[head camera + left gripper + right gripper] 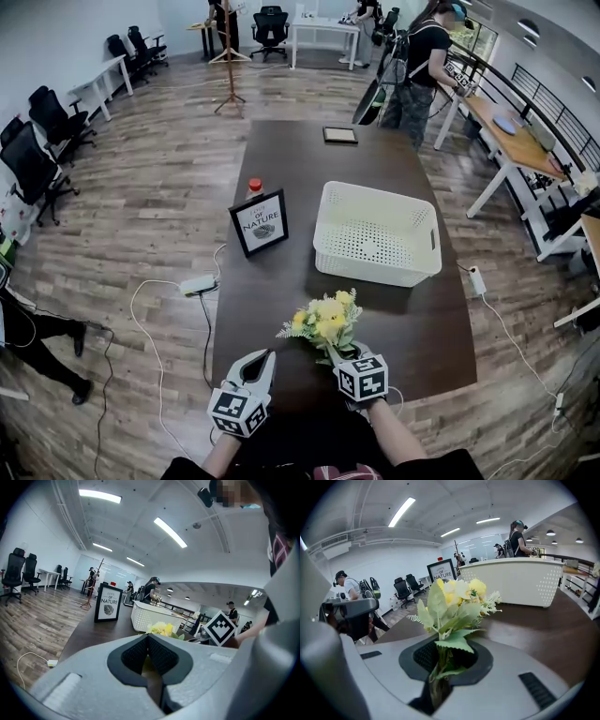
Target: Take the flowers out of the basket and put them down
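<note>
A small bunch of yellow flowers with green leaves hangs low over the near part of the dark table. My right gripper is shut on its stems. In the right gripper view the flowers rise out of the right gripper, stems pinched between the pads. The white perforated basket stands behind them in the middle of the table, empty as far as I can see. My left gripper rests at the near left, shut with nothing in it. From the left gripper view I see the flowers beyond the basket.
A framed sign stands left of the basket, with a red-capped bottle behind it. A dark flat frame lies at the table's far end, where a person stands. A power strip with cables lies on the floor at left.
</note>
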Available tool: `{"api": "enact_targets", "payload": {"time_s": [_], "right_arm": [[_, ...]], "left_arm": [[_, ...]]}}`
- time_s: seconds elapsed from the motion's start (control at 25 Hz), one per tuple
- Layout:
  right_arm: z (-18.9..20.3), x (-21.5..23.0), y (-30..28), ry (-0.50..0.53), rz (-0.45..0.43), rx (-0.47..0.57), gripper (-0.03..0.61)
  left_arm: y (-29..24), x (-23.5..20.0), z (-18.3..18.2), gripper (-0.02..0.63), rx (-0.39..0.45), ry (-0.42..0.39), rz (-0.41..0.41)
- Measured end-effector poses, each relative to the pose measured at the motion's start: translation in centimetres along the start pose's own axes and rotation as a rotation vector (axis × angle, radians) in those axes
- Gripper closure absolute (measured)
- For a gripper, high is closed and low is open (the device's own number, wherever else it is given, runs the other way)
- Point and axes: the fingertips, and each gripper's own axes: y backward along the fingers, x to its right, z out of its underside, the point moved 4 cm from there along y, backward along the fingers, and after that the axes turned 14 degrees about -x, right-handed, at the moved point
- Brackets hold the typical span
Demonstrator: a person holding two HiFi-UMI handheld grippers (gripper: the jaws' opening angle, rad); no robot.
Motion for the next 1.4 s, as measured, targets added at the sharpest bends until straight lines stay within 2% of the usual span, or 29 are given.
{"api": "enact_targets", "payload": {"time_s": [0.44,0.84,1.08,1.16,1.4], "right_arm": [[1.2,0.3,-1.3,-0.018,-0.019,-0.038,0.509],[1.7,0.2,-2.4,0.017,-0.028,-0.086,0.485],[2.1,0.5,-2.7,-0.022,-0.05,-0.111,0.449],[2.2,0.5,-2.7,-0.041,-0.061,-0.108,0.423],[2.6,0.3,-2.8,-0.005,-0.071,-0.15,0.323]], "left_arm": [[0.1,0.3,-0.1,0.604,0.0,-0.001,-0.015],[0.0,-0.3,0.1,0.604,-0.007,0.014,-0.027],[-0.6,-0.2,0.1,0.605,-0.017,0.009,-0.012],[-0.7,-0.2,0.2,0.604,-0.02,0.008,-0.011],[-0.6,-0.4,0.2,0.604,-0.022,0.007,-0.014]]}}
